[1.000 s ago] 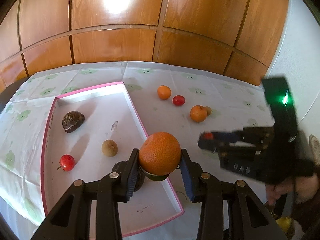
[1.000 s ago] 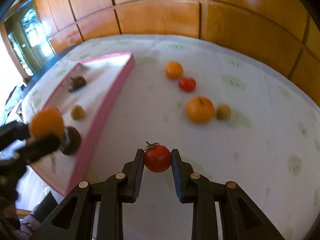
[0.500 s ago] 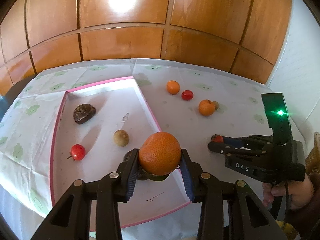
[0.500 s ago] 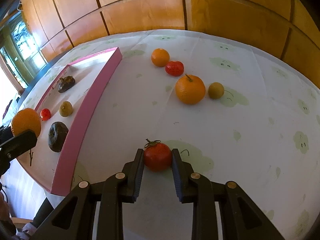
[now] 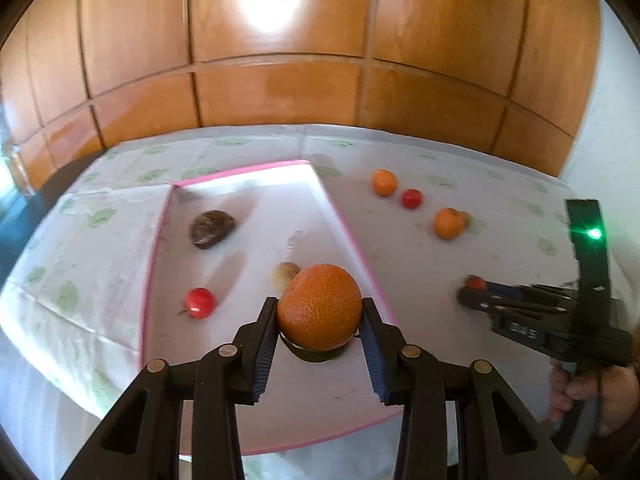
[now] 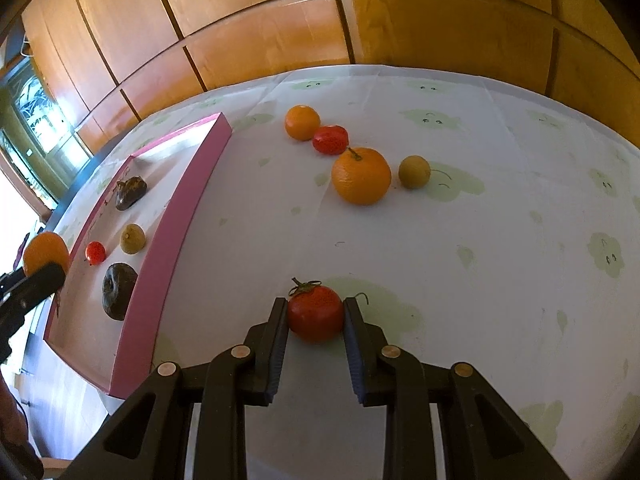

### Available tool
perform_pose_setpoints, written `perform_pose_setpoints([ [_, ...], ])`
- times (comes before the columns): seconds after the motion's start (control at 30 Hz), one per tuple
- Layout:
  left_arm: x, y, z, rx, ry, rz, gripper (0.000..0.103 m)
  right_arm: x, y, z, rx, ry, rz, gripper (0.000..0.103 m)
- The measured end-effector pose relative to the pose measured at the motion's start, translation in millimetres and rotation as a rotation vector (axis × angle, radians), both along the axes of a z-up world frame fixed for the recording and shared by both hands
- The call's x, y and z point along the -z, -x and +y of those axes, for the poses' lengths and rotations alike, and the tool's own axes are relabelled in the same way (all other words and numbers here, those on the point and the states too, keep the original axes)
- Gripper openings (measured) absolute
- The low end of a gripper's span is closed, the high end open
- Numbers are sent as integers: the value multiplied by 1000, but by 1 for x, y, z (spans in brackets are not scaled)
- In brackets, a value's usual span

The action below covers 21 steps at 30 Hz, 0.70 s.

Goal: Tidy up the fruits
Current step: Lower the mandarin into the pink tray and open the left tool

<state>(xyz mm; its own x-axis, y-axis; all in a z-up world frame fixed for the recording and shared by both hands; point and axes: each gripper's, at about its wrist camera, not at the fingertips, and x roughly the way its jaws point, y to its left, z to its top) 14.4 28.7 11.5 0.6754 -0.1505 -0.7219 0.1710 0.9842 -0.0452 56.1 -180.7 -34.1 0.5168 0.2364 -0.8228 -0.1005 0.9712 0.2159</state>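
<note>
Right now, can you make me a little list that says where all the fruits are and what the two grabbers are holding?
Left gripper: shut on a big orange, above the box
Right gripper: shut on a red tomato, above the tablecloth
Pink box: two dark fruits, one small tomato, one small brown fruit
Loose on tablecloth: two oranges, one red tomato, one small brown fruit
</note>
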Motion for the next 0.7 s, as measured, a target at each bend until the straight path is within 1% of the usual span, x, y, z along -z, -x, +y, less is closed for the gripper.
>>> perform_pose_setpoints([
  [0.17,-1,-2,16,-60,-10,-12,40,0,0,1,1,6,-3,27],
  [0.33,2,-6,23,-88,-7,-6,40,0,0,2,0,14,-5,27],
  [0.4,4,-11,25,-90,2,9,40,0,0,2,-3,20,-4,27],
  [0.57,13,-39,40,-113,79,102,40,0,-1,3,-7,30,-3,27],
  [0.63,13,-52,47,-131,117,123,40,0,-1,3,-6,28,-1,27],
  [0.7,11,-68,52,-140,136,135,40,0,-1,3,-7,26,-1,27],
])
